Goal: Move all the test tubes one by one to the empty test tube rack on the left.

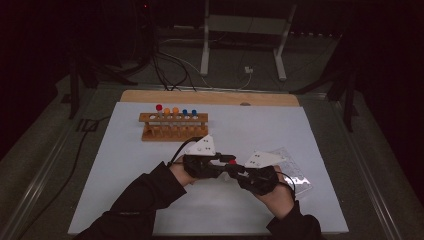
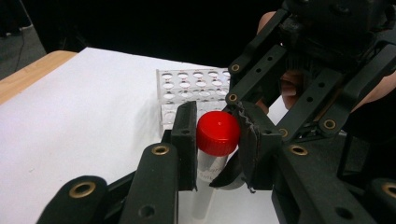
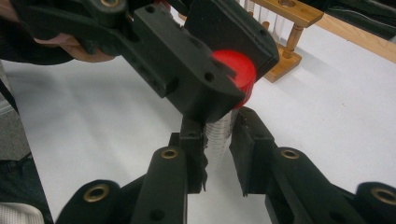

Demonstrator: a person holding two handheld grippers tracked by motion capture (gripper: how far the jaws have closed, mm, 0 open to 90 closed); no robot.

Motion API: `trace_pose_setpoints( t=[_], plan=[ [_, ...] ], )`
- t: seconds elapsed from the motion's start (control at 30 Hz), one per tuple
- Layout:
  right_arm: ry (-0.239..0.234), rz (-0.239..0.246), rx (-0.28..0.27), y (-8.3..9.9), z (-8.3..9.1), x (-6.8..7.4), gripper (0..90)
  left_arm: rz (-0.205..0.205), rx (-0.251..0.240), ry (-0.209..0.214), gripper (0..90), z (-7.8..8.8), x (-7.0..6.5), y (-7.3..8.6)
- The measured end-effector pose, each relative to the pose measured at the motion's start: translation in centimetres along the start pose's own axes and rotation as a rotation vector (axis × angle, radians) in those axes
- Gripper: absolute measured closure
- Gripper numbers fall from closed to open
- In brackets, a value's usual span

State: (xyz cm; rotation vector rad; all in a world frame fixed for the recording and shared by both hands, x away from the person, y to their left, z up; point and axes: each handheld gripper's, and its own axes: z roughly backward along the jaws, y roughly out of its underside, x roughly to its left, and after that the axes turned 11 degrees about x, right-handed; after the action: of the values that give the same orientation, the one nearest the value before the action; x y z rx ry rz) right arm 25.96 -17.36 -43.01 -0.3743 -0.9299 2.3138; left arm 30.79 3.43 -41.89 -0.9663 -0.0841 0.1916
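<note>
Over the white worktop (image 1: 150,200), a tube (image 3: 219,135) is clamped in the right gripper (image 3: 219,154) jaws, its red cap (image 2: 218,133) pinched by the left gripper (image 2: 217,140) jaws.

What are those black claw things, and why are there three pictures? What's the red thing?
A person sits at a table and holds a black grabbing tool in each hand. Each tool has two jaws that squeeze together like tongs.

One picture is taken from above, looking down at the table. The other two come from small cameras riding on the tools, so you look along each tool's own jaws.

The left gripper has its jaws closed on the red cap. The right gripper squeezes the clear tube under that cap. So both tools hold one capped tube between them, just above the table.

Farther back stands a wooden rack with tubes that have red, orange and blue caps. A clear plastic rack lies by the right hand.
</note>
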Motion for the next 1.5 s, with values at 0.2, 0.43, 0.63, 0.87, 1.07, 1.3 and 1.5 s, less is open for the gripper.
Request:
trace_pose_setpoints(
  t=[0.2,0.43,0.63,0.87,1.07,1.3,1.5],
  plan=[
    [-0.006,-0.018,-0.034,0.1,0.4,-0.1,63.6,0.003,-0.01,-0.017,71.7,0.6,0.3,-0.1],
    [0.022,-0.023,-0.08,0.1,1.5,-0.4,40.7,0.015,-0.013,-0.052,71.8,2.5,1.0,-0.1],
    [0.037,-0.075,-0.114,0.2,2.0,-0.9,20.3,0.029,-0.025,-0.093,71.8,4.2,1.6,0.2],
    [0.036,-0.112,-0.128,0.2,2.4,-1.6,3.6,0.061,-0.02,-0.141,71.8,6.2,2.7,1.1],
    [0.038,-0.135,-0.163,0.4,2.9,-1.8,0.0,0.086,-0.015,-0.2,71.8,7.9,3.6,2.0],
    [0.048,-0.12,-0.175,0.5,3.0,-1.8,0.0,0.105,-0.001,-0.265,71.8,9.9,4.6,2.8],
    [0.048,-0.115,-0.189,0.6,3.3,-1.8,0.0,0.134,-0.006,-0.331,71.8,11.9,5.6,3.5]
  ],
)
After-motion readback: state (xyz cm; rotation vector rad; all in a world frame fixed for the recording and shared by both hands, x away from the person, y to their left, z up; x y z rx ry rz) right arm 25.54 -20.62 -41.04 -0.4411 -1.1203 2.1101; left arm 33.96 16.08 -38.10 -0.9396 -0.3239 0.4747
